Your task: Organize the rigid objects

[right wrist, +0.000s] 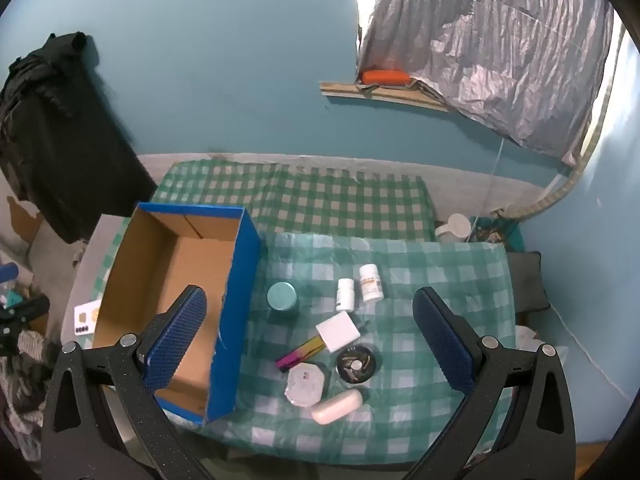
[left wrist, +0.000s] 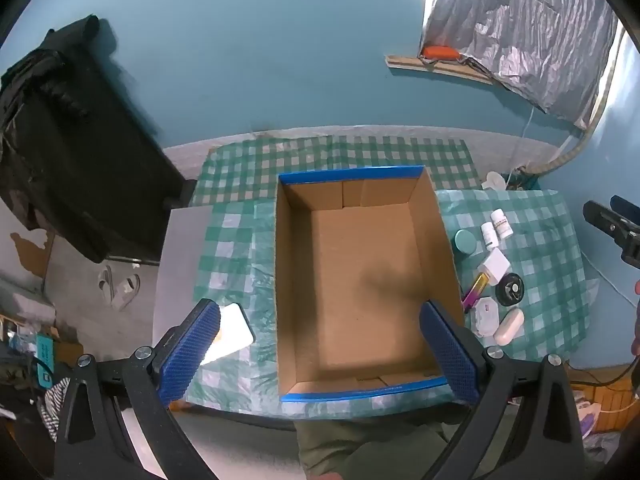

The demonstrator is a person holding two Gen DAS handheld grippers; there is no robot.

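An empty cardboard box [left wrist: 360, 280] with blue outer walls [right wrist: 232, 320] sits on the green checked tablecloth. To its right lies a cluster: a teal round jar [right wrist: 282, 298], two white pill bottles [right wrist: 345, 294] [right wrist: 370, 282], a white square block [right wrist: 338, 333], a purple-yellow stick [right wrist: 300, 354], a black round tin [right wrist: 356, 364], a white octagonal case [right wrist: 305, 383] and a pale oblong case [right wrist: 337, 406]. My left gripper [left wrist: 320, 356] hangs open above the box. My right gripper [right wrist: 312, 344] is open above the cluster, holding nothing.
A white card [left wrist: 232, 332] lies left of the box near the table edge. A black garment [right wrist: 48, 128] hangs on the left wall. A silver foil sheet [right wrist: 500, 60] covers the window, with an orange object [right wrist: 384, 77] on the ledge. A white jug [right wrist: 454, 229] stands behind the table.
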